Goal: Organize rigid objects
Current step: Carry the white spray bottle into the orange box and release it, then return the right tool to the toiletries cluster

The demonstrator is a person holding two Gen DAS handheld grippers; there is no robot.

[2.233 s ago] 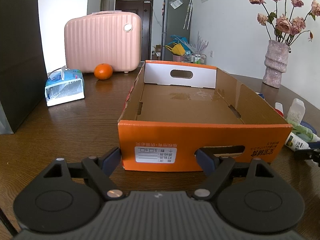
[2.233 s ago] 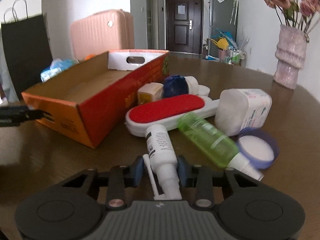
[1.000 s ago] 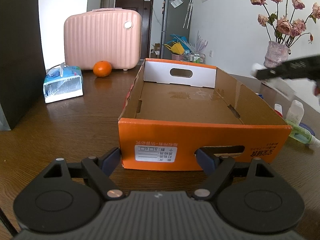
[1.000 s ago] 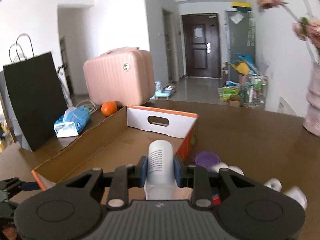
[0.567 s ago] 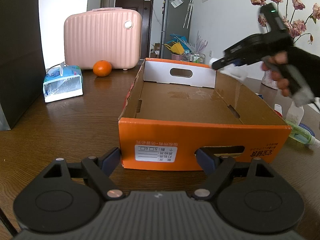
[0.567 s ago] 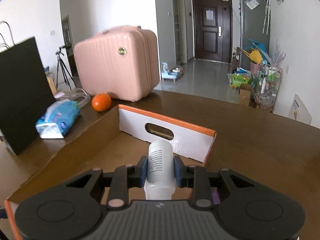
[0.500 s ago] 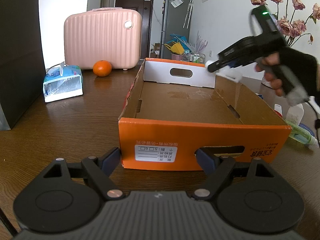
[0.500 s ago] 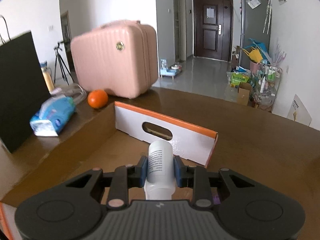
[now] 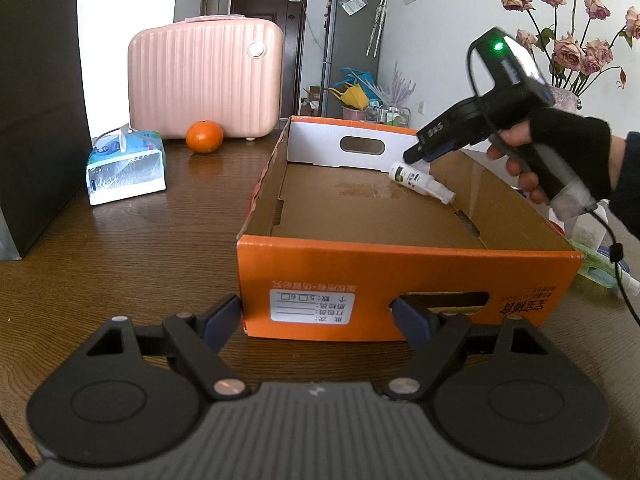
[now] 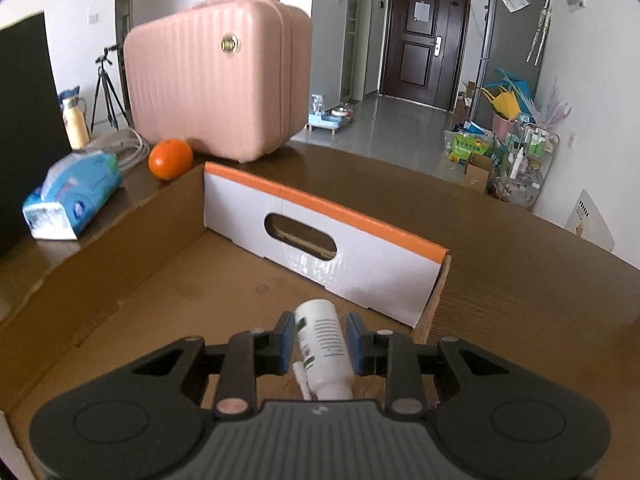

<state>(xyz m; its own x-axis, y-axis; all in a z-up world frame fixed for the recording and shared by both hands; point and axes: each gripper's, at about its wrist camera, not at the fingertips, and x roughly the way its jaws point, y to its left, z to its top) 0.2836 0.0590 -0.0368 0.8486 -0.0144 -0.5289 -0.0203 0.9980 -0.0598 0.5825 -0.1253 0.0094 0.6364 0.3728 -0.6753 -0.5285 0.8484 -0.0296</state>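
Right wrist: right gripper [image 10: 321, 343] parted around white bottle [image 10: 325, 350] in box [image 10: 384, 268]

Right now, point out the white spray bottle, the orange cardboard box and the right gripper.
white spray bottle [image 10: 325, 350], right wrist view, labelled body.
orange cardboard box [image 9: 400, 276], left wrist view, near orange wall.
right gripper [image 10: 321, 342], right wrist view, midway between fingertips.
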